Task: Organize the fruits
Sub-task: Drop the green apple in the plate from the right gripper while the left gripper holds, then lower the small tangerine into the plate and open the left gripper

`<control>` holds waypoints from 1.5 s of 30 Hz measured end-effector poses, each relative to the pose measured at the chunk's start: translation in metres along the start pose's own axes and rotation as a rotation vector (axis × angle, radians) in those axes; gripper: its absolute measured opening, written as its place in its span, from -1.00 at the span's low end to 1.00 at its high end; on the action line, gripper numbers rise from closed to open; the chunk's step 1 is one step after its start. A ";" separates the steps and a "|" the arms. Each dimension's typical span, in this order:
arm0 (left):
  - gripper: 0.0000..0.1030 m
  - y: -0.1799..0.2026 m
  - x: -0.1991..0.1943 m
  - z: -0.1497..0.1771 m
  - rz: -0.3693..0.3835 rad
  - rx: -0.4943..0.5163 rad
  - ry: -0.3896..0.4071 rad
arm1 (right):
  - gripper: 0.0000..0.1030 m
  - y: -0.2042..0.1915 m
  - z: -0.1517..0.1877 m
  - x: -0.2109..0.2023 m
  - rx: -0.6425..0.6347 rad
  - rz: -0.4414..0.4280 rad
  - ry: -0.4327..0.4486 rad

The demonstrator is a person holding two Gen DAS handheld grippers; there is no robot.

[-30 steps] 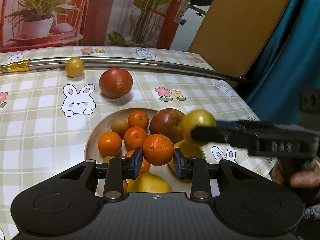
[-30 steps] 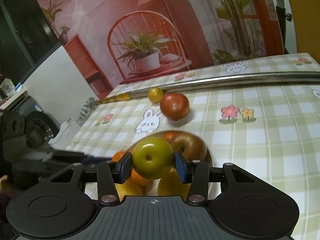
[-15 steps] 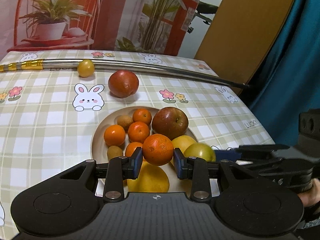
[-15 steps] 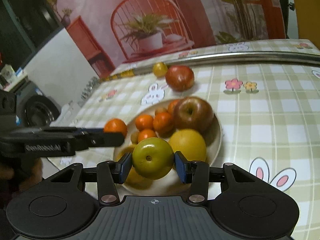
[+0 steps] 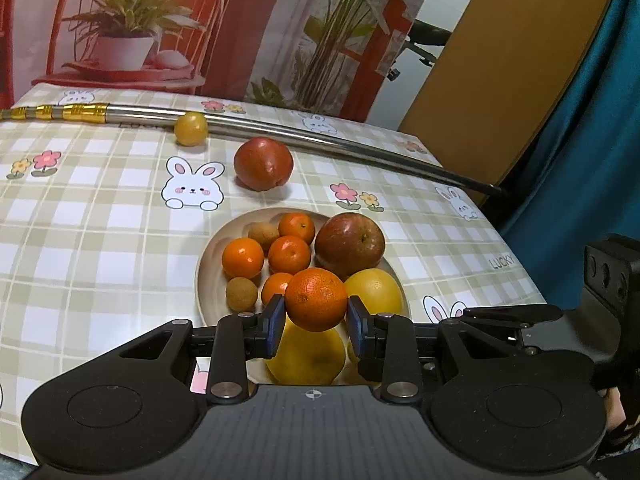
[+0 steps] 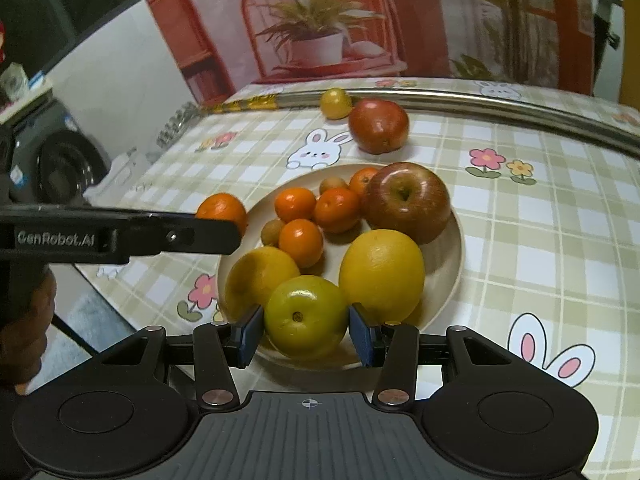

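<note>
Metal rod (image 5: 304, 136) across checked bunny tablecloth (image 5: 80, 216); plant-and-chair backdrop (image 5: 120, 32) behind.

Checked tablecloth (image 5: 100, 216) in beige and white, printed with white rabbits and pink and yellow flowers. Beige plate (image 6: 454, 248). Orange mandarin (image 5: 316, 299) between blue pads (image 5: 275, 326). Yellow-green fruit (image 6: 306, 316). Dark red apple (image 6: 408, 202). Silver rod (image 5: 320, 142), gold-banded at one end.

light: warm, dim indoor | shadows: soft | focus: sharp centre | edges: fisheye-bent | glare: faint on fruit
</note>
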State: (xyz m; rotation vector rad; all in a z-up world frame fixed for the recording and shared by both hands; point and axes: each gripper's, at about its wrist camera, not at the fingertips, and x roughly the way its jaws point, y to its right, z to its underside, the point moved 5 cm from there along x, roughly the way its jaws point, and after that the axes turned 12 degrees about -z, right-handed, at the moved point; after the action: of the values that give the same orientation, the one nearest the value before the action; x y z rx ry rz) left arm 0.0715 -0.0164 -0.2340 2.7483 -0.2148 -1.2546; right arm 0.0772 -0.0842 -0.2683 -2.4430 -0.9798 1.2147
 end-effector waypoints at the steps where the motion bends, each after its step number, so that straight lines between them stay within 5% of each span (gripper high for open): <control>1: -0.32 -0.002 0.001 0.000 0.001 -0.005 -0.002 | -0.16 -0.001 0.000 0.000 -0.005 0.001 -0.002; 14: -0.32 -0.004 0.006 0.005 0.009 -0.021 -0.023 | -0.17 0.004 0.003 0.002 0.012 0.015 -0.016; 22: -0.32 -0.003 0.007 0.006 0.010 -0.015 -0.024 | -0.16 0.003 -0.009 -0.021 -0.018 0.043 0.115; 31: -0.32 0.021 0.012 -0.003 -0.047 0.167 0.019 | -0.08 0.035 -0.022 -0.049 0.072 0.128 0.288; 38: -0.32 0.047 0.031 -0.010 -0.054 0.308 0.004 | -0.07 0.051 -0.019 -0.052 0.115 0.143 0.324; 45: -0.32 0.049 0.044 -0.006 -0.061 0.313 -0.038 | -0.07 0.059 -0.016 -0.052 0.133 0.145 0.336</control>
State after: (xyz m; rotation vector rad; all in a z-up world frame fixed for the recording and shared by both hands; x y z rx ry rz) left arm 0.1007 -0.0722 -0.2544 3.0134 -0.3626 -1.3961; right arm 0.0946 -0.1607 -0.2548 -2.5337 -0.6180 0.8366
